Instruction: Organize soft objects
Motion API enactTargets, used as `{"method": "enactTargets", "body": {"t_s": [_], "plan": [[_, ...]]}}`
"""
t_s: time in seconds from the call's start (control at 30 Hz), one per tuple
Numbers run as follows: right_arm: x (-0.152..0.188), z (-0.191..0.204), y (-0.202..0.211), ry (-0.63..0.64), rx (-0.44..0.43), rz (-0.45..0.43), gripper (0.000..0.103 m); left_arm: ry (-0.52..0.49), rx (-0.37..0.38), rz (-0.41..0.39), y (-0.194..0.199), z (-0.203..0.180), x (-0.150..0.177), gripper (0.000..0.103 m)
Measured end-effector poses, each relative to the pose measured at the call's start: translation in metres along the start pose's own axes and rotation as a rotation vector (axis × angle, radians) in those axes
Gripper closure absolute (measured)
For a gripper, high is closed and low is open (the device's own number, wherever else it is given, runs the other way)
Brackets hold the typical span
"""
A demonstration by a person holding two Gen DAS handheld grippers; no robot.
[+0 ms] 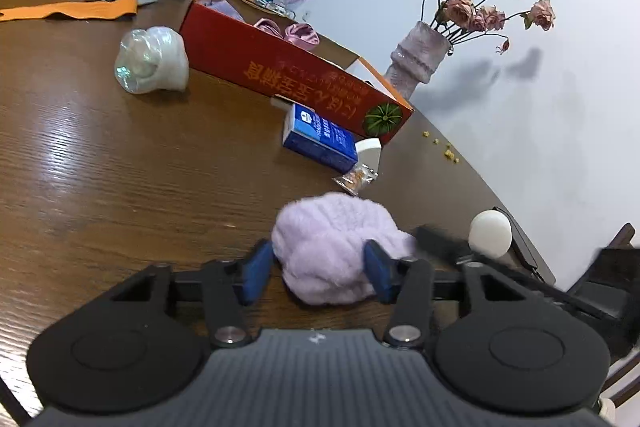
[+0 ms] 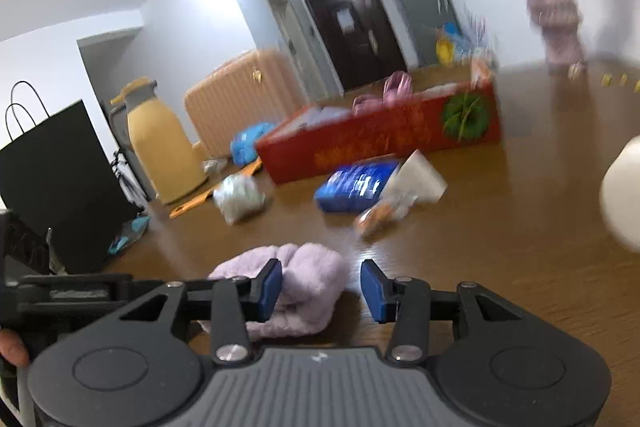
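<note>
A: Left wrist view has the left gripper (image 1: 318,267) set around a lilac fluffy cloth (image 1: 334,247) on the table (image 1: 120,167), near its wall-side edge. Both blue fingers (image 1: 256,273) are spread about as wide as the cloth; whether they are pressing it, I cannot tell

B: And the right gripper (image 2: 320,289)?

A: Its jaws are apart with nothing between them; the left finger lies over the same cloth (image 2: 304,279)

B: What lies around?

A: Beyond the cloth, a snack packet (image 1: 354,179), a blue box (image 1: 320,137) and a white block (image 1: 370,151) lie against a long red box (image 1: 288,71) with pink cloth (image 1: 300,35) inside. A wrapped white bundle (image 1: 154,59) lies to its left, a vase of dried roses (image 1: 420,61) at the wall-side edge

B: Any writing?

A: Gold characters on the red box, seen upside down, not readable; there is a green pumpkin picture at its end
</note>
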State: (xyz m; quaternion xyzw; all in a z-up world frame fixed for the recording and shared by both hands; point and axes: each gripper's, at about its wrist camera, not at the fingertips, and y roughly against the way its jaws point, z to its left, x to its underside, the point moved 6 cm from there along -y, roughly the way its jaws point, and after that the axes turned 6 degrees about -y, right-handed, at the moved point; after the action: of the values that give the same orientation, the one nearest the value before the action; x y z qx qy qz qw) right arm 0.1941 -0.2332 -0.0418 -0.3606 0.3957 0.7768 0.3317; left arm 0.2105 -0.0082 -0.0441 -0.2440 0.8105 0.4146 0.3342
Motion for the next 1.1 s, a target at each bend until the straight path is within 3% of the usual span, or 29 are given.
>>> {"method": "enactTargets", "body": {"t_s": [0.1, 0.17, 0.23, 0.33, 0.4, 0.43, 0.53, 0.63, 0.77, 0.93, 1.0, 1.07, 1.1], "plan": [[-0.015, -0.009, 0.052, 0.173, 0.149, -0.207, 0.06, -0.017, -0.002, 0.004, -0.001, -0.001, 0.0, 0.061], [-0.026, -0.028, 0.085, 0.227, 0.324, -0.291, 0.045, -0.019, -0.006, 0.005, -0.002, -0.001, -0.002, 0.059], [-0.03, -0.058, 0.106, 0.232, 0.474, -0.285, 0.033, -0.013, -0.015, -0.002, -0.004, -0.001, -0.005, 0.052], [-0.026, -0.104, 0.113, 0.147, 0.556, -0.235, 0.033, -0.014, -0.016, -0.001, -0.01, -0.003, -0.008, 0.047], [-0.022, -0.129, 0.102, 0.07, 0.517, -0.179, 0.042, -0.017, -0.021, 0.01, -0.017, -0.007, -0.01, 0.048], [-0.021, -0.136, 0.095, 0.042, 0.481, -0.148, 0.061, -0.017, -0.023, 0.014, -0.019, -0.009, -0.011, 0.049], [-0.027, -0.128, 0.069, 0.045, 0.357, -0.113, 0.065, -0.036, -0.038, 0.019, -0.025, -0.016, -0.014, 0.049], [-0.042, -0.106, 0.035, 0.075, 0.237, -0.079, 0.065, -0.037, -0.051, 0.023, -0.03, -0.019, -0.017, 0.049], [-0.071, -0.097, -0.02, -0.016, 0.137, 0.027, 0.063, -0.04, -0.066, 0.022, -0.034, -0.02, -0.021, 0.048], [-0.092, -0.114, -0.08, -0.146, 0.116, 0.147, 0.061, -0.039, -0.088, 0.021, -0.036, -0.014, -0.024, 0.038], [-0.092, -0.119, -0.092, -0.214, 0.106, 0.168, 0.054, -0.048, -0.096, 0.017, -0.035, -0.011, -0.025, 0.037], [-0.095, -0.123, -0.092, -0.238, 0.137, 0.14, 0.036, -0.046, -0.088, 0.015, -0.033, -0.01, -0.026, 0.037], [-0.094, -0.123, -0.09, -0.23, 0.142, 0.128, 0.035, -0.044, -0.081, 0.014, -0.032, -0.009, -0.027, 0.037]]}}
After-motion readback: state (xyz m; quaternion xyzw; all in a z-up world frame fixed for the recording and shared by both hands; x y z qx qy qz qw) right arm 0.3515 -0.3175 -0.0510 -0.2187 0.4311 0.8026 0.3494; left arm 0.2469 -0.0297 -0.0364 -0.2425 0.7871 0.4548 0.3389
